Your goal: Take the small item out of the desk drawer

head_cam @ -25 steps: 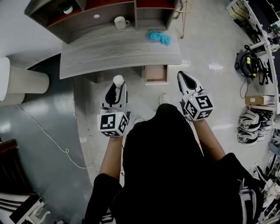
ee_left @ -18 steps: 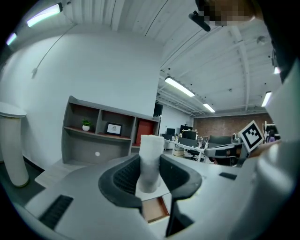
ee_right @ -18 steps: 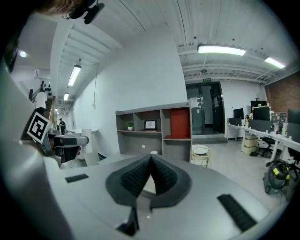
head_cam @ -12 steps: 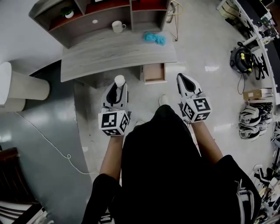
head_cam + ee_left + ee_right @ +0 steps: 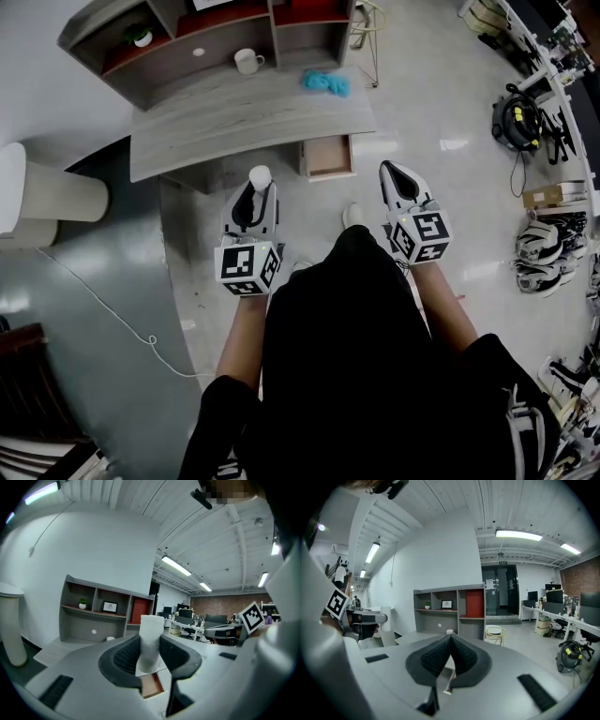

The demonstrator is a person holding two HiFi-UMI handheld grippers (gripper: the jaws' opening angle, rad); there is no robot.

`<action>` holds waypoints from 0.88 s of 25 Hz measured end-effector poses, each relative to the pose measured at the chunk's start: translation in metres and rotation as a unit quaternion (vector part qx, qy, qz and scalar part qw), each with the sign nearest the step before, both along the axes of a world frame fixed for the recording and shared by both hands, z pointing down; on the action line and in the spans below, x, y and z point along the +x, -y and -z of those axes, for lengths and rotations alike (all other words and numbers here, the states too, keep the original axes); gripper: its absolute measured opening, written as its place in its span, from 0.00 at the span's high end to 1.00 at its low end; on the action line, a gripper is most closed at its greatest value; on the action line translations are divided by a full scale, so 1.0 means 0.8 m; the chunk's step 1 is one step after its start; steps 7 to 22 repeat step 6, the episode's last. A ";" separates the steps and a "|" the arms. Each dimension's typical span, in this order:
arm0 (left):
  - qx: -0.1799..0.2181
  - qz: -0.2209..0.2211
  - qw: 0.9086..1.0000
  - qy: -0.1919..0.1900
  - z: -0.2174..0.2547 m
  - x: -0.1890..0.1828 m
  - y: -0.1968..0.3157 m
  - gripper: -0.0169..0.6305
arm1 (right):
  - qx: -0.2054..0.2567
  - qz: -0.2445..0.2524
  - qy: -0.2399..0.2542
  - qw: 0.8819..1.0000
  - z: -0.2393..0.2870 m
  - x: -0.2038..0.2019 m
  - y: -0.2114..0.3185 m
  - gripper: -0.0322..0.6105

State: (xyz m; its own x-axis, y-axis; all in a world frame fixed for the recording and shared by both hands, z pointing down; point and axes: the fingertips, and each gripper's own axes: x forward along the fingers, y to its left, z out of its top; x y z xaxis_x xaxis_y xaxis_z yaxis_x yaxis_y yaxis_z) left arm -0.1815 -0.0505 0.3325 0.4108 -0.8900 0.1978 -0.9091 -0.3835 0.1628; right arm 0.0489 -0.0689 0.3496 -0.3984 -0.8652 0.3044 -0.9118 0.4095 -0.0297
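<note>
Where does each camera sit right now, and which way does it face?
Head view: on the person's head, looking steeply down at the desk, its open drawer, both forearms, the left gripper and right gripper.
Left gripper view: on the left gripper, looking along its jaws, shut on a white item, toward the shelf unit.
Right gripper view: on the right gripper, looking along its shut, empty jaws toward that shelf unit.
Shared: both gripper views show the shelf unit; head and left gripper views show the white item.
</note>
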 end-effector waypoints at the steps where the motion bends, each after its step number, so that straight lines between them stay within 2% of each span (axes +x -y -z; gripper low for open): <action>1: -0.001 0.002 1.000 0.000 -0.001 0.001 -0.010 0.78 | 0.001 0.001 0.000 1.000 0.000 0.002 -0.009 0.95; 22: -0.004 0.003 1.000 0.001 0.003 0.007 -0.012 0.78 | 0.002 0.003 -0.001 1.000 0.008 0.007 -0.006 0.95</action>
